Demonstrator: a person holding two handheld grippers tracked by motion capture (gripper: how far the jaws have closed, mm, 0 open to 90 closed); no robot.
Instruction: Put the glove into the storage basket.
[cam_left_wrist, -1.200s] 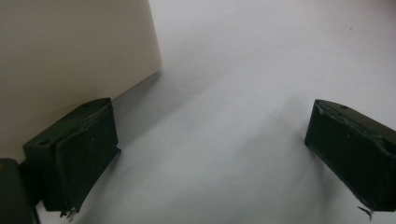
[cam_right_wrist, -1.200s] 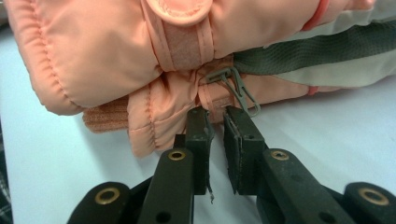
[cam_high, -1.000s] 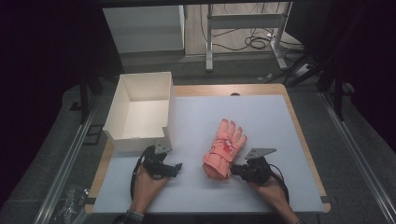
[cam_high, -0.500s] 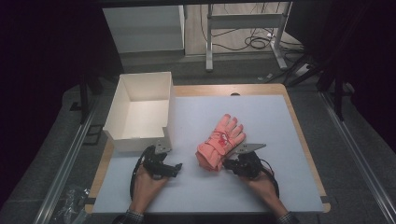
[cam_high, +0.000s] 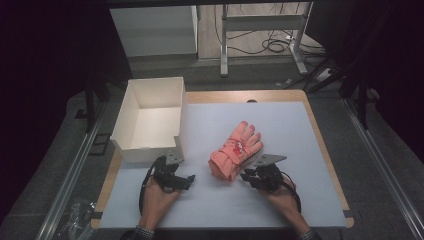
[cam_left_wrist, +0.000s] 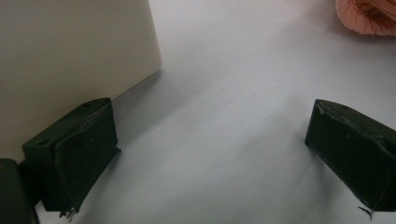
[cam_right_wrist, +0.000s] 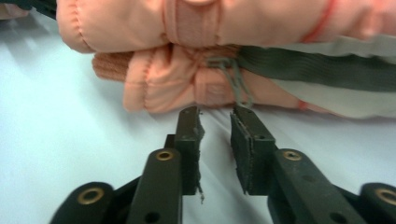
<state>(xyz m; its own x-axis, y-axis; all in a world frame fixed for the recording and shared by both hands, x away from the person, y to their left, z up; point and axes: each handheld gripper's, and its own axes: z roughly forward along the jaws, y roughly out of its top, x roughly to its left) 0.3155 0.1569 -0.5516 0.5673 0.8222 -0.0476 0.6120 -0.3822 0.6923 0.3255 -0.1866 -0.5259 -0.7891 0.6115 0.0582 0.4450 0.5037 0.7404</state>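
Note:
A pair of pink gloves lies stacked on the white table top, fingers pointing to the far right. My right gripper sits at the cuff end, just right of it. In the right gripper view its jaws stand a narrow gap apart with nothing between them, the tips almost touching the lower glove's cuff and a grey cord. My left gripper rests on the table near the front, wide open and holding nothing, with a glove edge far off.
An open white cardboard box stands at the table's left, its near wall right beside my left gripper. Bare table top stretches to the right of the gloves and along the front edge. Desk legs and cables stand beyond the table.
My right gripper has moved left up to the cuff end, and the gloves have shifted slightly to the left. The left gripper has stayed in place.

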